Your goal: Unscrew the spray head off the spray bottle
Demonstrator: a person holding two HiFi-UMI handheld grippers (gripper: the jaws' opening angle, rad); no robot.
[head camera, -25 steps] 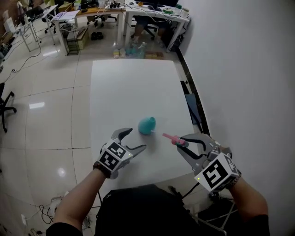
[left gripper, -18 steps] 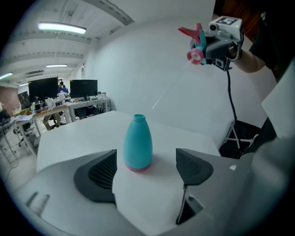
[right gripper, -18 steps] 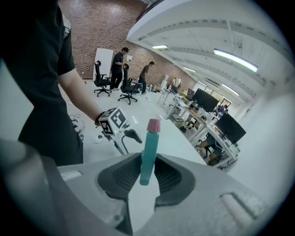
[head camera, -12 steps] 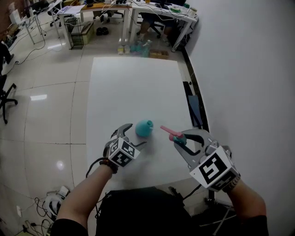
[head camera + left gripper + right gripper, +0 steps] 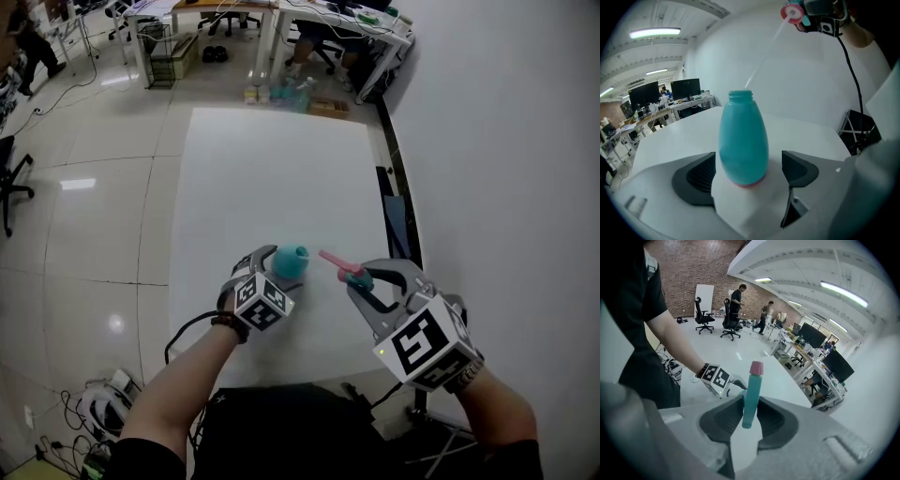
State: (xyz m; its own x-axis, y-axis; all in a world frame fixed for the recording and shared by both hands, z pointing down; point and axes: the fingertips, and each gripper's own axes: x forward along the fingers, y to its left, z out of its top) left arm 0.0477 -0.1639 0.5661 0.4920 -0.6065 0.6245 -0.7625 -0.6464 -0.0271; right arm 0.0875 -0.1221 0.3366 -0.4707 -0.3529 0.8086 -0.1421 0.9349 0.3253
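Spray bottle (image 5: 291, 261) stands upright on the worktop (image 5: 281, 169), neck open, no head on it.

Left claw (image 5: 749, 171) straddles the bottle's base. Its jaws are wide apart and have just been opening, with the pads clear of the bottle on both sides.

Right claw (image 5: 751, 411), to the right of the bottle and above it, is clamped on the spray head (image 5: 753, 390). The dip tube slants back toward the bottle's neck; I cannot tell whether its tip is clear.

Judgement: the unscrewing looks done. Best practice now is to close the left claw squarely on the bottle's belly so it cannot tip. Draw the head straight up from the neck, not sideways.
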